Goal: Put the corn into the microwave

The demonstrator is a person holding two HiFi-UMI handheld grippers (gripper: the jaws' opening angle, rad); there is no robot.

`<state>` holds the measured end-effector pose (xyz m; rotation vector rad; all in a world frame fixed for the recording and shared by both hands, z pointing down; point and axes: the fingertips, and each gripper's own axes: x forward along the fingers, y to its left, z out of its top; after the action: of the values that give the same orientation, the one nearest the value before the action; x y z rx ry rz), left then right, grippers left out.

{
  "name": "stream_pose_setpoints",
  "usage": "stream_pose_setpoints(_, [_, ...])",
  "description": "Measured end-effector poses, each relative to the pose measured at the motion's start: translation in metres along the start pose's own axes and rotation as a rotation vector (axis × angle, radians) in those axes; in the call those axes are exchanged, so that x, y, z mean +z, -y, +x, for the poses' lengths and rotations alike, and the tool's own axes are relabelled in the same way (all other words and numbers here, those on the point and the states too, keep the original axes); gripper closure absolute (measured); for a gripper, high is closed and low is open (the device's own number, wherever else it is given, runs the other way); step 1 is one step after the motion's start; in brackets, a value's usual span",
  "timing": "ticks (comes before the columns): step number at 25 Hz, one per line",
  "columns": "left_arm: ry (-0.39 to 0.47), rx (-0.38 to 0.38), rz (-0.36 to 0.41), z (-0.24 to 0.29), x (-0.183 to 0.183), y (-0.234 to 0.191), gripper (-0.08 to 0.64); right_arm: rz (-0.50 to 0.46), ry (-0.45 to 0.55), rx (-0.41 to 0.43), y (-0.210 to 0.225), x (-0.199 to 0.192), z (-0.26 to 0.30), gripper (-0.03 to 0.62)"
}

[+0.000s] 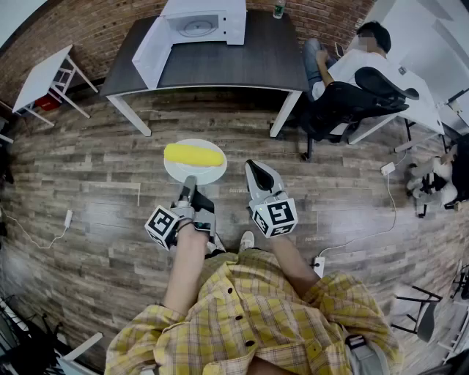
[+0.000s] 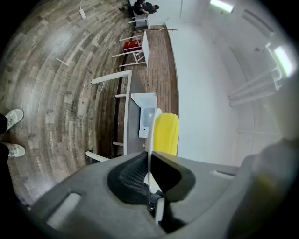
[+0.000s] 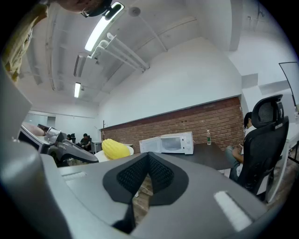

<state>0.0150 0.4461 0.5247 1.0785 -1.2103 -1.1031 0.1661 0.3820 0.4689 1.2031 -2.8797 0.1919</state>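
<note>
The left claw (image 1: 190, 180) is pinched on the near rim of a white plate (image 1: 178, 171), held about level. Its own view shows the thin rim caught between the pads. The corn (image 1: 193, 154) lies across the plate, just beyond the claw tips, not touched by either claw. The right claw (image 1: 257, 173) hangs beside the plate, pressed together on nothing.

Well ahead across the wooden floor stands the table (image 1: 242, 64), with the microwave (image 1: 205, 20) on its far side. The microwave door is swung open and the inside looks empty.

By my reading, the pick-up is done and the door needs no opening. What is left is the carry to the table and setting the corn inside, and perhaps shutting the door.
</note>
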Motion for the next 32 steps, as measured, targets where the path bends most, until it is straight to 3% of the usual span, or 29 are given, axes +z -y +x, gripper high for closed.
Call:
stream_pose_setpoints(10, [0.017,-0.027,0.009,0.011,-0.025,0.011,0.543,0.035,0.020,0.036,0.025,0.009,-0.006,0.589])
stream_pose_setpoints(20, [0.055,-0.066,-0.032,0.023,-0.054,0.012,0.543,-0.027,0.013,0.089,0.045,0.007,-0.011,0.589])
stream_pose_setpoints(32, [0.053,-0.041,-0.045,0.079,-0.039,-0.002,0.545,-0.009,0.006,0.081,0.075,-0.002,0.041,0.589])
